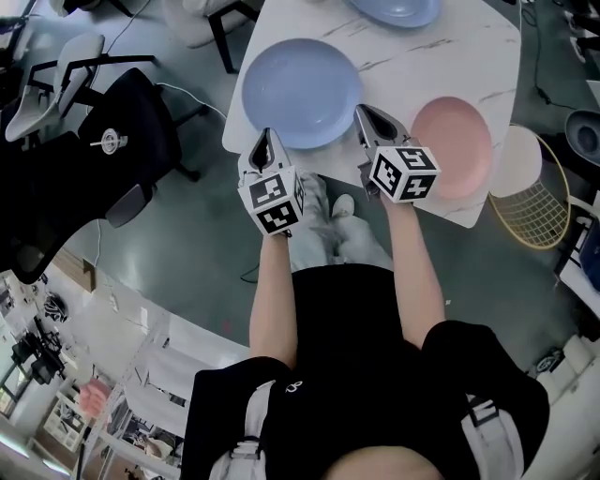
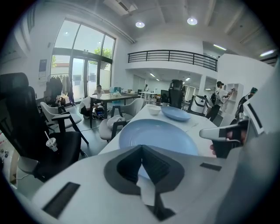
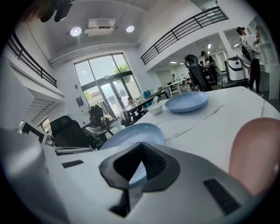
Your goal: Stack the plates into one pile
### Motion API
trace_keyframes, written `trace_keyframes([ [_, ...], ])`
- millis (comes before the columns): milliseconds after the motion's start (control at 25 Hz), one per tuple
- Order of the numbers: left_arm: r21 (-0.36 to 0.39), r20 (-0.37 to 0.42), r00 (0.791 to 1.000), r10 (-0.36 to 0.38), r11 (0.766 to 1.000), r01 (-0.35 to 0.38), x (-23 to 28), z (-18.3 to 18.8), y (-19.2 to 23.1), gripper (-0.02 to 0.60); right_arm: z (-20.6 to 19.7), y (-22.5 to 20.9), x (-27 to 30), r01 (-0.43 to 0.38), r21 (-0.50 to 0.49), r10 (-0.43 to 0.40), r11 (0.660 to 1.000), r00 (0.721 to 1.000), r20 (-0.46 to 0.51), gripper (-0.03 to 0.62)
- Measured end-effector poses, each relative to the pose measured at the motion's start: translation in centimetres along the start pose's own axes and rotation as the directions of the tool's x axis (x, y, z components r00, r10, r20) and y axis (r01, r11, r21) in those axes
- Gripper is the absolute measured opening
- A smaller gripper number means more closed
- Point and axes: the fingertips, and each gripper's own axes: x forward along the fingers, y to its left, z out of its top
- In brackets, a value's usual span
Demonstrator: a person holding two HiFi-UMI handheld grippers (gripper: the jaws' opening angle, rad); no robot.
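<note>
Far to the left a black chair (image 1: pixel 131 131) stands on the floor, away from the worktop (image 1: pixel 469 56); it plays no part in the job. Next come the left tongs (image 1: pixel 269 134); they are shut tight and hold nothing; their tip hangs by the near rim of the big blue plate (image 1: pixel 302 92), so I think they are lined up to pick that plate first. The big blue plate lies flat near the front left corner of the worktop; nothing is on top of it. Behind it, at the other end, lies the far blue plate (image 1: pixel 398 9), and near that one sits a small white bowl (image 2: pixel 153 109); both are well apart from the two near plates. The right tongs (image 1: pixel 362 112) come next; they too are shut and empty; they point into the gap between the big blue plate and the pink plate (image 1: pixel 453 145). The pink plate lies flat at the front right, close to the edge; it does not touch the blue one. All the plates lie apart, so the pile is not yet begun; I think the tongs must open before they can grip a rim. Count them: three plates, two blue and one pink; one bowl; two tongs; one worktop.
</note>
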Motion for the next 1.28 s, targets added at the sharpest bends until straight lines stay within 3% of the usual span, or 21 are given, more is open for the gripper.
trace_keyframes([
  [160,-0.002,-0.005,1.0,0.005,1.0,-0.005,1.1,0.5,1.3,0.015,0.6,0.0,1.3,0.035,-0.026,-0.035,0.999,0.999,0.003,0.009],
  [360,-0.02,-0.019,1.0,0.0,1.0,-0.001,3.3,1.2,3.2,0.099,1.2,-1.2,2.7,0.108,-0.041,-0.108,0.993,0.994,0.009,0.01],
  [480,-0.024,-0.03,0.999,0.013,1.0,-0.014,4.5,1.4,4.1,0.143,1.1,-2.0,3.5,0.135,-0.025,-0.136,0.99,0.991,-0.014,0.132],
  [680,-0.05,-0.079,0.997,0.018,0.998,-0.022,6.4,1.3,5.3,0.207,0.3,-3.3,4.3,0.196,-0.002,-0.195,0.981,0.978,-0.07,0.173],
  [960,-0.095,-0.141,0.99,-0.024,0.995,0.01,8.0,-0.4,5.8,0.196,-2.0,-4.3,5.2,0.23,0.038,-0.223,0.972,0.964,-0.143,0.169],
  [1120,-0.092,-0.153,0.987,-0.048,0.995,0.034,8.6,-0.7,5.8,0.104,-2.3,-4.7,5.8,0.246,0.04,-0.238,0.968,0.959,-0.151,0.098],
  [1280,-0.127,-0.167,0.983,-0.08,0.99,0.059,8.8,-0.7,5.4,0.063,-2.3,-5.2,5.6,0.293,0.045,-0.281,0.955,0.944,-0.17,0.044],
])
